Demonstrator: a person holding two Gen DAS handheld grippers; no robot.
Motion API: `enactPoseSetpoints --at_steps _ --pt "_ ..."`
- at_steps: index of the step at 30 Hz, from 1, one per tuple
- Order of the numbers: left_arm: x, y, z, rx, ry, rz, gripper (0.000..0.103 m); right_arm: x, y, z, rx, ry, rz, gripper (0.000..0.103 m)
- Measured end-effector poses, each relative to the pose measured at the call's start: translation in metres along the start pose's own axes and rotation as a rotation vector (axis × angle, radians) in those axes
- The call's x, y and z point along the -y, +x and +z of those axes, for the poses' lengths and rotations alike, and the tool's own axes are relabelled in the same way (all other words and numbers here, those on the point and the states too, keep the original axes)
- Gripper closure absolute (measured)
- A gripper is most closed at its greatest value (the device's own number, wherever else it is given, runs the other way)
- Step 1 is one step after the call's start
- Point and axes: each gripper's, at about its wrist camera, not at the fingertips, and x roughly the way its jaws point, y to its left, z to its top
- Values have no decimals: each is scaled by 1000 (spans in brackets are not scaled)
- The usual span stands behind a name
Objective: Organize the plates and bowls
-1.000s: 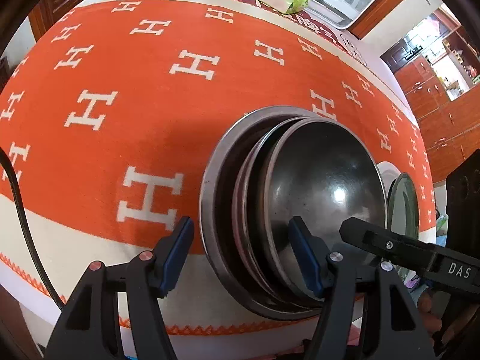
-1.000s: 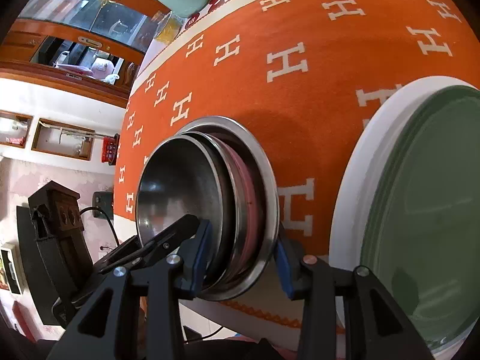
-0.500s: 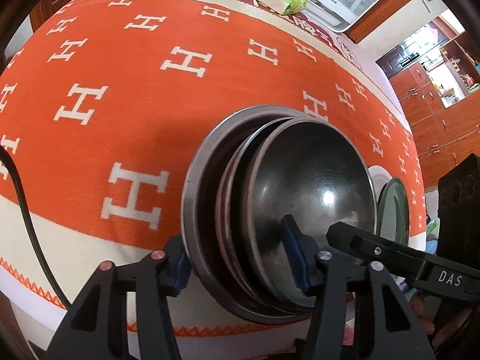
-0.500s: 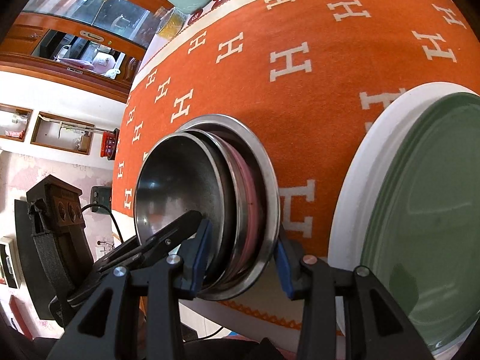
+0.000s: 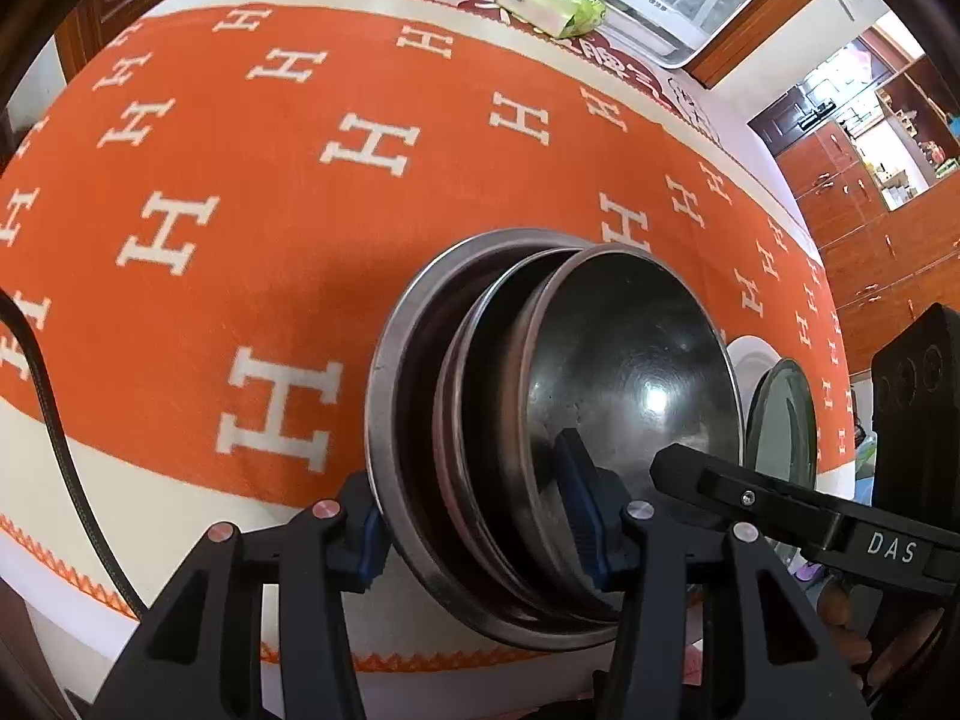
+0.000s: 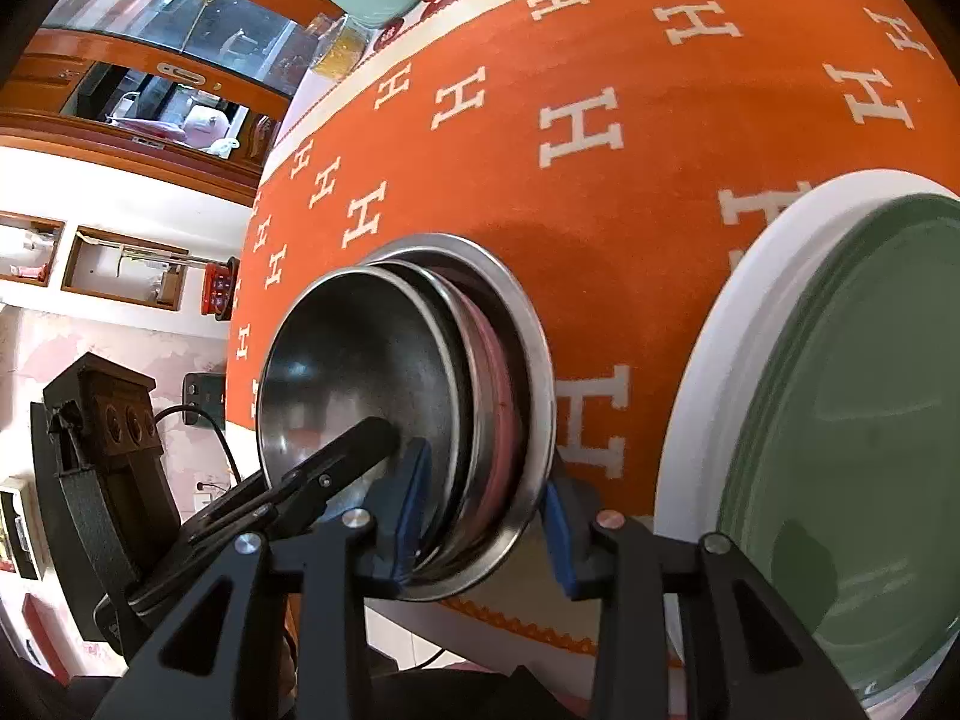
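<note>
"DAS" on right tool (image 5: 888,546), H-patterned cloth (image 5: 372,144)

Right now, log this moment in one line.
left gripper: closing on bowl stack | right gripper: closing on same stack | green plate: on cloth

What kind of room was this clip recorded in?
Most likely a home dining room: a table under an orange H-patterned cloth, nested steel bowls beside a green plate, and glass-fronted wooden cabinets along the walls.
</note>
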Motion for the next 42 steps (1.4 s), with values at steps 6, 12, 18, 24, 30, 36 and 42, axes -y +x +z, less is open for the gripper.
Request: enactPoseSetpoints --at_steps 6,12,18,24,30,36,42 --pt "3 -14 2 34 23 6 56 -4 -9 -1 43 -16 29 68" --pt "13 -29 3 75 48 9 56 -5 -25 -1 86 -51 49 68" --pt "36 -42 0 124 66 -8 56 -2 -53 -7 140 -108 46 68" --pt "67 -50 -10 161 81 -32 55 8 -82 -15 188 -158 23 68" --pt "104 -54 -23 182 110 -49 56 24 -111 -23 221 -180 8 68" --pt "140 -52 -33 186 130 -63 56 45 -138 -32 242 -186 -11 68" --pt "172 -40 -43 165 144 -76 55 73 -158 -38 244 -169 -31 68"
